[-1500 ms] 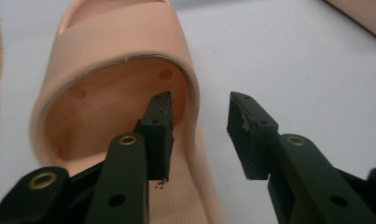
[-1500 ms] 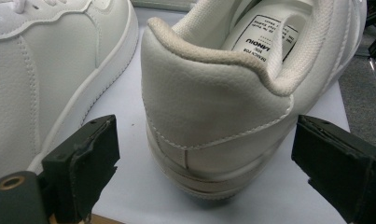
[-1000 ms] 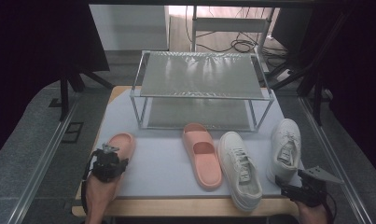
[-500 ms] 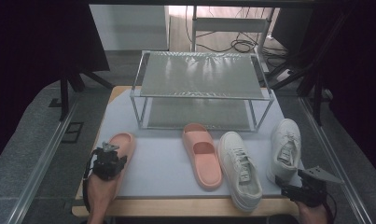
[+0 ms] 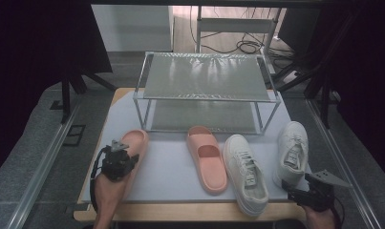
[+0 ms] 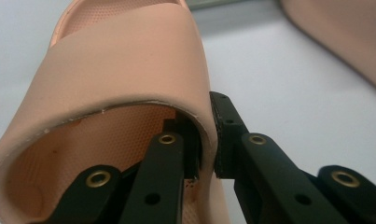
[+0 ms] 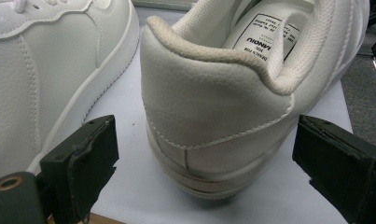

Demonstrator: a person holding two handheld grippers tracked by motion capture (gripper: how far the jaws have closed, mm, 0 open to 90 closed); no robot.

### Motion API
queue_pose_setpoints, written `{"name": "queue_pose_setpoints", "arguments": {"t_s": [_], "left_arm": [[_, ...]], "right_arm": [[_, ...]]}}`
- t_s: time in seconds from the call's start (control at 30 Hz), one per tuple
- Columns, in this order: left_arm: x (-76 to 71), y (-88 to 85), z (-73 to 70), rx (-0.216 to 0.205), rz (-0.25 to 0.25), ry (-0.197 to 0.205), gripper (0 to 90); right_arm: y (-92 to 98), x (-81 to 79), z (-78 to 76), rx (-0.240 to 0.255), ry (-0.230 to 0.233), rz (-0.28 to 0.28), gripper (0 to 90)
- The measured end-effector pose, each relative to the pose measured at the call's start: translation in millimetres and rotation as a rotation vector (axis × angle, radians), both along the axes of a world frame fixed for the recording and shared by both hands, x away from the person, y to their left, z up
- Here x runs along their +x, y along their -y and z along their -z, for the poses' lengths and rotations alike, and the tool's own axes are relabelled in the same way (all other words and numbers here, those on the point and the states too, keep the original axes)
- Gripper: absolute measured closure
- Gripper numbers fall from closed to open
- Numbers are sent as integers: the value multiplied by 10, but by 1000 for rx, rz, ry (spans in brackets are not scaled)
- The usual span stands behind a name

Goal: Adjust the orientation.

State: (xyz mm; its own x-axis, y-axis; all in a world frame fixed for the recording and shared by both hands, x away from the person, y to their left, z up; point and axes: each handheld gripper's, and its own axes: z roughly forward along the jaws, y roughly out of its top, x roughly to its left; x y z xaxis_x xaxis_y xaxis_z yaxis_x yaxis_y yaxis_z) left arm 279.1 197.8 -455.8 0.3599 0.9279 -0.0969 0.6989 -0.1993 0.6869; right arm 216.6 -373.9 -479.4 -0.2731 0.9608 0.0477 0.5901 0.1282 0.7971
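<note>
Gripping the strap of the pink slide [image 6: 125, 70] at the counter's [image 5: 171, 167] left edge, the left claw [image 6: 205, 135] has just closed, the right claw [image 7: 204, 163] gapes around a white sneaker's [image 7: 213, 102] heel, and the rack [image 5: 207, 78] holds no shoes yet.

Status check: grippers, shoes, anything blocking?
Left hand-held gripper clamped on left slipper's strap. Right hand-held gripper open behind right sneaker's heel. Rack shelves unobstructed.
</note>
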Motion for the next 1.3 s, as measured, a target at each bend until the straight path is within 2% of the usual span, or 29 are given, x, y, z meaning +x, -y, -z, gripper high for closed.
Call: {"name": "queue_pose_setpoints", "arguments": {"t_s": [0.13,0.23,0.47,0.73,1.03,1.3], "left_arm": [[37,118,-45,0,7,18,827],[73,200,-68,-19,14,26,828],[177,414,-113,-33,29,42,827],[369,645,-163,-48,34,60,827],[623,848,-154,-65,-2,71,828],[851,1057,-115,-64,-43,80,828]], "right_arm": [[1,1,2,-1,-1,-1,68],[3,0,1,0,-1,-2,68],[4,1,3,0,-1,-2,69],[6,1,3,4,0,-2,69],[10,-3,-3,6,3,-4,70],[12,-6,-4,11,6,-3,72]]}}
